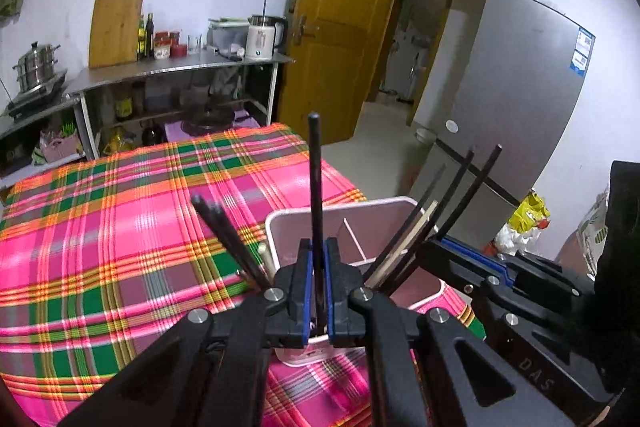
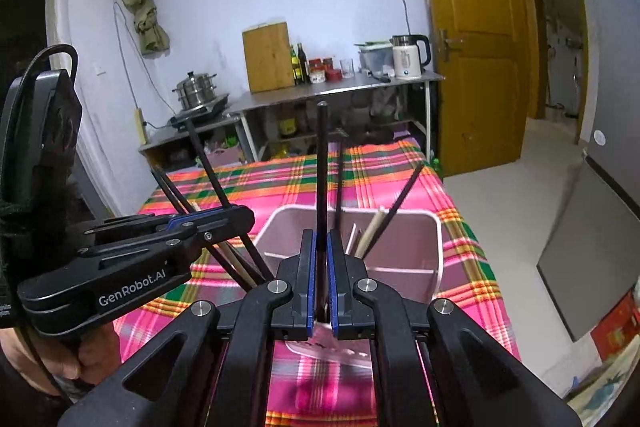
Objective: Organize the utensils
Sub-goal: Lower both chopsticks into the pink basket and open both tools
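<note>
A pink utensil holder (image 1: pixel 280 223) with white dividers stands on the plaid tablecloth (image 1: pixel 120 227); it also shows in the right wrist view (image 2: pixel 436 239). Black and wooden chopsticks lean in its compartments. My left gripper (image 1: pixel 319 247) is shut on a black chopstick (image 1: pixel 315 167) that stands upright over the holder. My right gripper (image 2: pixel 320 239) is shut on another black chopstick (image 2: pixel 321 155), also upright above the holder. The right gripper shows at the right in the left wrist view (image 1: pixel 472 255), and the left gripper at the left in the right wrist view (image 2: pixel 224 223).
A steel shelf unit (image 2: pixel 340 87) with a cutting board, bottles, kettle and pot stands behind the table. An open wooden door (image 2: pixel 472 47) and a grey fridge (image 1: pixel 520 99) are to the right. The floor drops off at the table's right edge.
</note>
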